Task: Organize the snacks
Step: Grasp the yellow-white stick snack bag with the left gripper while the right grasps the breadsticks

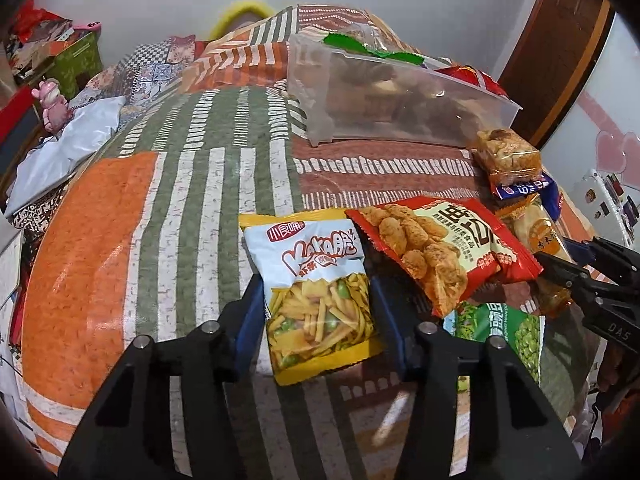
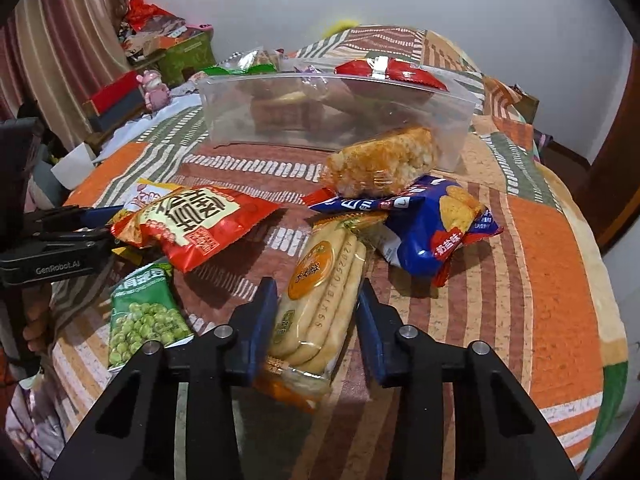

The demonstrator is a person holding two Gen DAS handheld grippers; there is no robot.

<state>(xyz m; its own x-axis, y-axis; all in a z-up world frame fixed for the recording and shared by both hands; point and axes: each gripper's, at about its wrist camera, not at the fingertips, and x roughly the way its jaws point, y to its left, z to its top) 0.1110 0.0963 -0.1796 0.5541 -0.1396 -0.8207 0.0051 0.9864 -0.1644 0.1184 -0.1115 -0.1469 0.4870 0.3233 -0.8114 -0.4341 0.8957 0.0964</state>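
Observation:
My left gripper (image 1: 318,300) is open, its blue pads on either side of a yellow and white chips packet (image 1: 316,292) that lies on the patterned cloth. A red nugget snack bag (image 1: 436,248) lies just right of it. My right gripper (image 2: 316,312) is open around a clear pack of long biscuits (image 2: 320,292). Beyond it lie a blue crisps bag (image 2: 436,220) and a wrapped rice cake (image 2: 384,160). A green pea packet (image 2: 144,316) lies at the left. A clear plastic bin (image 2: 332,112) with several snacks stands at the back; it also shows in the left wrist view (image 1: 384,100).
The snacks lie on a round table under a striped orange, green and brown cloth (image 1: 180,200). A pink figurine (image 1: 52,108) and boxes (image 1: 68,56) stand off the table's far left. A brown door frame (image 1: 556,56) is at the right.

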